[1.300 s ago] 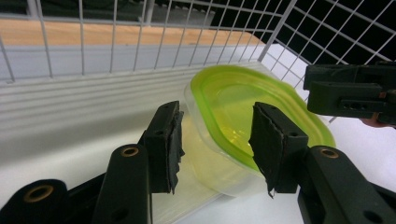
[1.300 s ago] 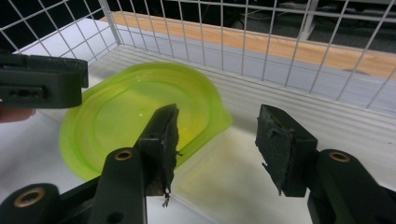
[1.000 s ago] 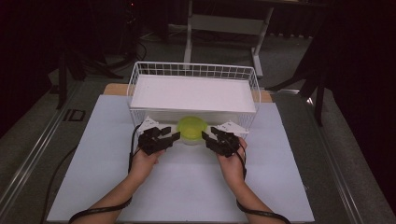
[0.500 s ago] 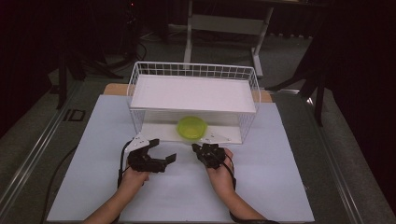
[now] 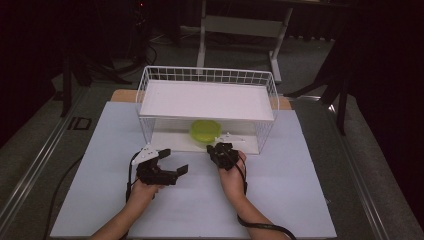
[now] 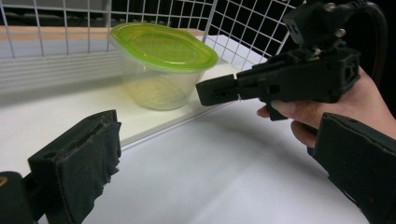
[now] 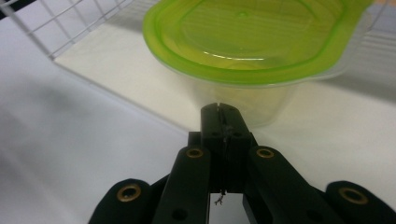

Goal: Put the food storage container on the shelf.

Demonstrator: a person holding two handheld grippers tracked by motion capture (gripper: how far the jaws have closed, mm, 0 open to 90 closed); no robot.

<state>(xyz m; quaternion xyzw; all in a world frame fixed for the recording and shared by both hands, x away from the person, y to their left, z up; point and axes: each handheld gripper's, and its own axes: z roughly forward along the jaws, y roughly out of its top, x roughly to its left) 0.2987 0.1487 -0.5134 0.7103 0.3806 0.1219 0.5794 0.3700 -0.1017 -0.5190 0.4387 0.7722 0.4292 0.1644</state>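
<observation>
A clear tub with a green lid (image 5: 205,131) stands on the lower shelf of a white wire rack (image 5: 210,75). My left gripper (image 5: 175,160) lies low on the white mat in front of the rack, left of the tub. Its jaws have just been opening and now stand wide with nothing between them (image 6: 219,177). My right gripper (image 5: 220,150) points at the tub (image 7: 252,46) from just in front of the shelf edge. Its jaws are shut together on nothing (image 7: 219,109). The left gripper view shows the tub (image 6: 159,65) and the right gripper (image 6: 280,79) beside it.
The rack's upper shelf (image 5: 207,100) overhangs the tub, and wire walls close the sides and back. A white mat (image 5: 300,175) covers the table. Behind the table stands a desk frame (image 5: 240,25) on a dark floor.
Both hands have drawn back from the sides of the tub toward the person, leaving it on the lower shelf. The left jaws opened wide and the right jaws closed.
</observation>
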